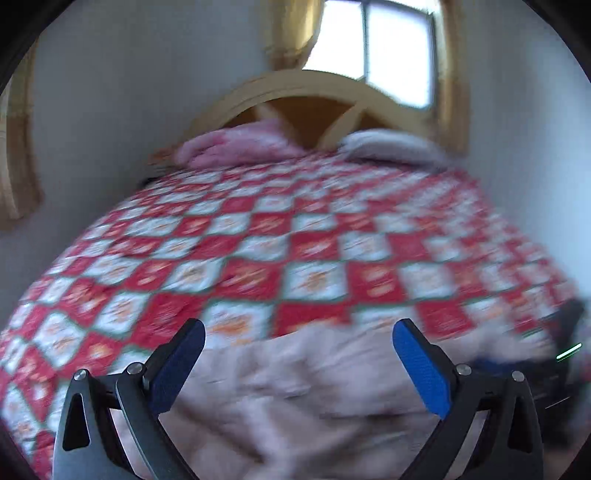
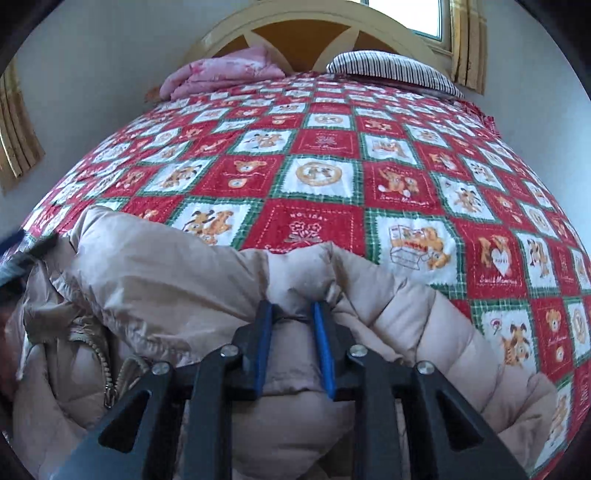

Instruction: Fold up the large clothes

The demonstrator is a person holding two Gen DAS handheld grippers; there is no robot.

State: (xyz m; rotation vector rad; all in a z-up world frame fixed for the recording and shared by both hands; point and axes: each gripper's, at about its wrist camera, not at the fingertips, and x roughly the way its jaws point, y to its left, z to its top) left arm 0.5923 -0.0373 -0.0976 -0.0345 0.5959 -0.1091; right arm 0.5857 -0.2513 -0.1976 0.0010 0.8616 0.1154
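A beige puffer jacket is lying crumpled at the near end of the bed, on a red, white and green patchwork quilt printed with bears and dogs. The right gripper is pinching a raised fold of the jacket between its blue pads, the fabric bunching up between the two fingers. A zipper is showing at the lower left of the right wrist view, while the jacket's left and lower edges are running out of the frame.

The left wrist view is smeared with blur, so the jacket is reading only as a pale wrinkled mass. The left gripper is hanging spread wide above it, gripping nothing. At the headboard a pink folded blanket and a striped pillow are lying side by side.
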